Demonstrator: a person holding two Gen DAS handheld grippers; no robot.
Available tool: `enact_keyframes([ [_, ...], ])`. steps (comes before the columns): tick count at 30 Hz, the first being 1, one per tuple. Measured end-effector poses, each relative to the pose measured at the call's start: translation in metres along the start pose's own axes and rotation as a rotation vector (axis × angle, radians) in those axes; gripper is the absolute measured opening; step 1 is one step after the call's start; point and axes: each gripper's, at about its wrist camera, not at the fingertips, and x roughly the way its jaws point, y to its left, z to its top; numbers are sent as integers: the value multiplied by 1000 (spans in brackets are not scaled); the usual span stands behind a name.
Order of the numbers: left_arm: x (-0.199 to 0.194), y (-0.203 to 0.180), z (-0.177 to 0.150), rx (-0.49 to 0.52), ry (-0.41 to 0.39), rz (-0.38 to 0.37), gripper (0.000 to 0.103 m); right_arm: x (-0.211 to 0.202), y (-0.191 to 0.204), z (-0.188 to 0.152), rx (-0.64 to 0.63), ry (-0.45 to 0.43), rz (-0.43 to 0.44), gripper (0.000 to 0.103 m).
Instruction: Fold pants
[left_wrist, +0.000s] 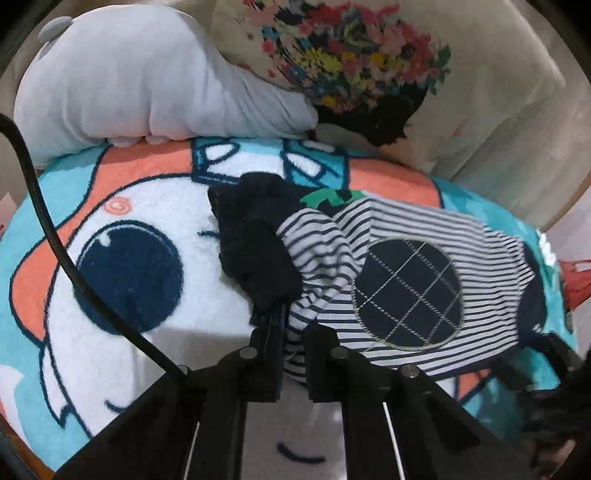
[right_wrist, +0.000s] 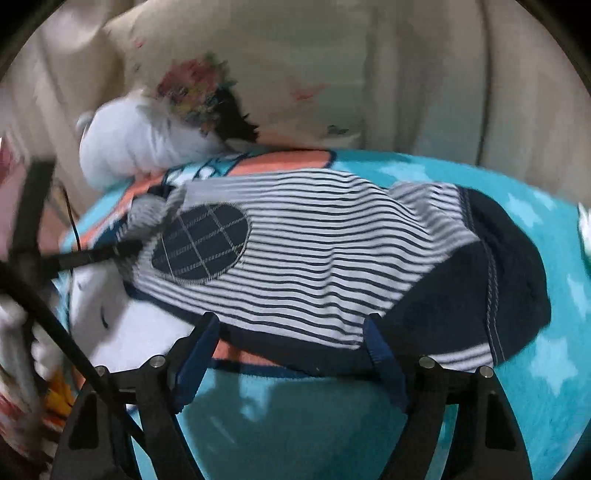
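The striped pants (left_wrist: 436, 266) are spread across a cartoon-printed blanket (left_wrist: 122, 206), with navy-and-white stripes, a round navy patch (left_wrist: 408, 293) crossed by stitched lines, and solid navy panels at one end. One end of the garment is bunched and lifted, and a fold of striped cloth together with dark navy fabric is pinched between the narrowly closed fingers of the left claw (left_wrist: 293, 341). In the right wrist view the pants (right_wrist: 314, 254) are seen lying flat over the blanket's (right_wrist: 443, 424) turquoise, star-printed part, the navy panel being toward the right. The right claw (right_wrist: 295, 325) is held spread wide at the near hem of the garment, its blue-padded fingers (right_wrist: 199, 350) standing well apart with nothing gripped between them. Behind the blanket, a grey plush toy (left_wrist: 140, 81) is rested against a cream pillow with a floral print (left_wrist: 354, 55). A black cable (left_wrist: 48, 236) is draped across the left side.
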Motion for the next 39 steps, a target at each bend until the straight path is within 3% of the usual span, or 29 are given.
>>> enact_keyframes([
  [3,-10,-2,-1,8,-19,-13,7,8,5,-2,-66,-6,-25,80],
  [5,-17,-4,0,11,-27,-22,7,5,1,0,-56,-20,-31,42],
  [8,-27,-5,1,3,-45,-42,7,-7,-11,5,13,-42,33,13],
  [9,-32,-6,2,-1,-53,-53,7,-11,-13,7,28,-52,45,10],
  [12,-46,-5,1,-15,-77,-83,7,-26,-16,14,45,-78,70,9],
  [16,-55,4,2,-67,-84,-118,7,-37,3,18,-62,-69,102,10],
  [18,-50,9,7,-91,-65,-134,7,-32,18,18,-134,-57,100,28],
  [19,-48,11,11,-106,-54,-138,7,-26,31,18,-178,-50,98,56],
  [20,-45,13,15,-123,-45,-145,7,-23,39,16,-210,-51,107,71],
  [22,-45,14,19,-139,-41,-157,7,-13,57,14,-270,-48,121,72],
  [25,-52,13,20,-141,-50,-180,7,4,73,9,-342,-47,50,72],
  [27,-56,11,20,-133,-58,-187,7,10,73,8,-353,-44,9,66],
  [29,-59,10,20,-126,-63,-194,7,12,65,11,-310,-27,14,20],
  [30,-60,10,20,-124,-65,-197,7,10,58,14,-275,-22,31,13],
  [33,-57,8,23,-119,-71,-192,7,-6,45,27,-214,-58,53,10],
  [39,-32,0,53,-100,-69,-150,7,-11,36,83,-238,-105,-43,9],
])
